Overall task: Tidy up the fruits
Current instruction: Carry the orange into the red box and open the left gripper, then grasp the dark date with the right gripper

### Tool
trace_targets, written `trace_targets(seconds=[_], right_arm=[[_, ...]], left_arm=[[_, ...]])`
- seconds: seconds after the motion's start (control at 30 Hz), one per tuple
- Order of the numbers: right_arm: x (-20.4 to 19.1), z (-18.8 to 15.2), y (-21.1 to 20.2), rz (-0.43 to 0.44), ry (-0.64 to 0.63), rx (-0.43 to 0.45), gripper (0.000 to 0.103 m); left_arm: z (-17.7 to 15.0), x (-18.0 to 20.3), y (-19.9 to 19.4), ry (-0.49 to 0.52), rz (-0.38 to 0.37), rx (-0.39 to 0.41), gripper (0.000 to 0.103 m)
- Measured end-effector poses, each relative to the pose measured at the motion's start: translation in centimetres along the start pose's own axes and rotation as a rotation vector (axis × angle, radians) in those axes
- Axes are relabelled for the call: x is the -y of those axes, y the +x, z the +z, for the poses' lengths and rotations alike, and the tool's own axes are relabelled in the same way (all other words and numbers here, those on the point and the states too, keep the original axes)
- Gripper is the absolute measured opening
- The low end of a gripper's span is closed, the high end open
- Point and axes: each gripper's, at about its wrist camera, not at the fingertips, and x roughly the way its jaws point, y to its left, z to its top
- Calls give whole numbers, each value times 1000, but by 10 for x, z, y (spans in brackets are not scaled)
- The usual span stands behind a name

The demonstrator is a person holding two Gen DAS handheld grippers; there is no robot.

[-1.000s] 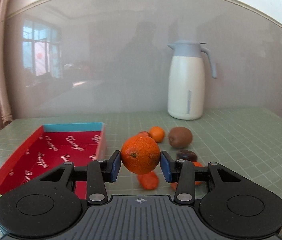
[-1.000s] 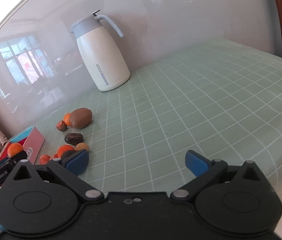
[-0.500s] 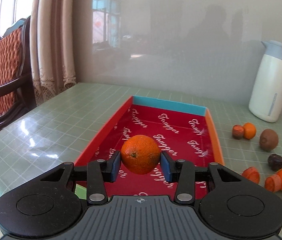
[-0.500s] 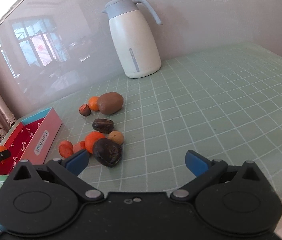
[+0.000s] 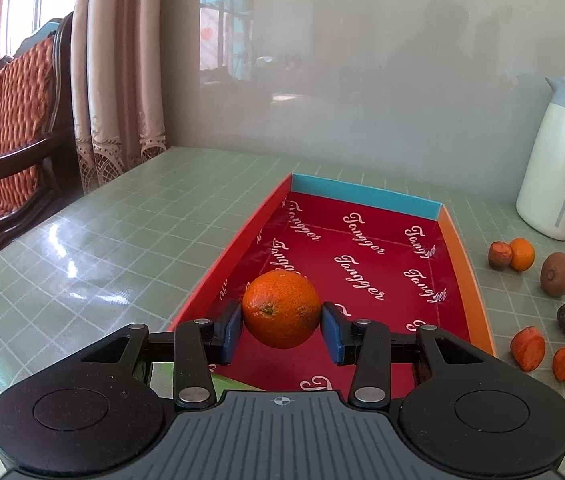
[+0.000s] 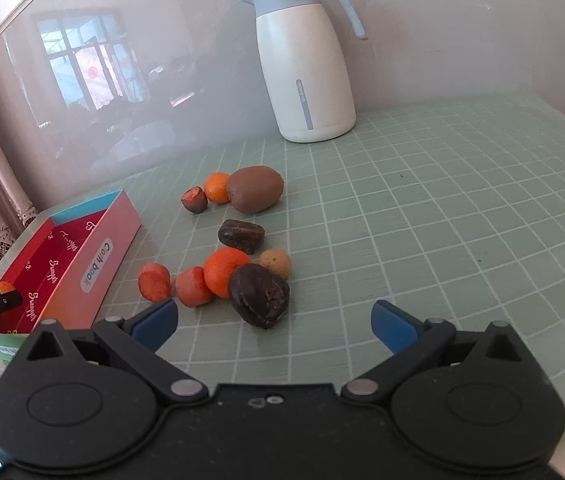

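The orange (image 5: 281, 308) sits pinched at its widest part between the blue pads of the left hand-held gripper (image 5: 281, 332), held above the near end of the red box (image 5: 450, 248), probably so it can be lowered inside. To the right of the box, loose fruit lies scattered on the bench (image 6: 442, 200): a kiwi (image 6: 255, 194), a dark wrinkled fruit (image 6: 259, 294) and small orange pieces. The right hand-held gripper (image 6: 274, 322) hangs just near of that cluster, jaws spread wide and empty, seemingly ready for the next pick. A white jug (image 6: 306, 68) stands far behind.

Black tongs (image 5: 281, 330), blue pads (image 6: 154, 320), silver screws.
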Motion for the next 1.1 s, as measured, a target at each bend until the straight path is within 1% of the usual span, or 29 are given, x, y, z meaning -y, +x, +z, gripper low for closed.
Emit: trace_targets(seconds=[0.2, 0.37, 0.4, 0.43, 0.47, 0.5, 0.53, 0.67, 0.77, 0.8, 0.83, 0.87, 0.93, 1.0, 1.1], right_arm=[[0, 0, 0, -26, -8, 0, 103], [-2, -1, 3, -49, -33, -5, 103], [-2, -1, 3, -52, -41, -7, 103], [-2, -1, 3, -52, -48, -7, 103], [-2, -1, 3, -53, -55, -5, 103], [-2, 0, 3, -58, -64, -1, 103], [-3, 0, 3, -65, -74, 5, 103], [-8, 0, 7, -106, -128, 24, 103], [-12, 1, 16, -128, -166, 19, 103], [-13, 1, 20, -130, -169, 11, 102], [-13, 2, 23, -128, -167, 5, 99], [-13, 3, 26, -125, -163, 2, 97], [-13, 4, 28, -124, -154, 12, 86], [-12, 5, 32, -110, -142, 7, 82], [-14, 3, 41, -119, -146, -24, 80]], left_arm=[[1, 4, 3, 14, 28, -10, 43], [3, 8, 7, 21, 83, -20, 44], [3, 8, 7, 19, 86, -20, 46], [3, 8, 6, 21, 95, -17, 55], [3, 9, 6, 26, 93, -16, 58], [3, 10, 5, 25, 85, -16, 65], [3, 11, 3, 29, 80, -13, 69], [3, 10, -4, 21, 68, 11, 72], [5, 3, -16, -6, 39, 51, 75], [5, 1, -20, -11, 35, 67, 77], [5, 0, -24, -13, 44, 84, 85], [5, -2, -28, -15, 56, 103, 89], [6, -7, -37, -19, 64, 145, 90], [6, -11, -44, -13, 64, 177, 91], [6, -17, -50, -5, 72, 202, 92]])
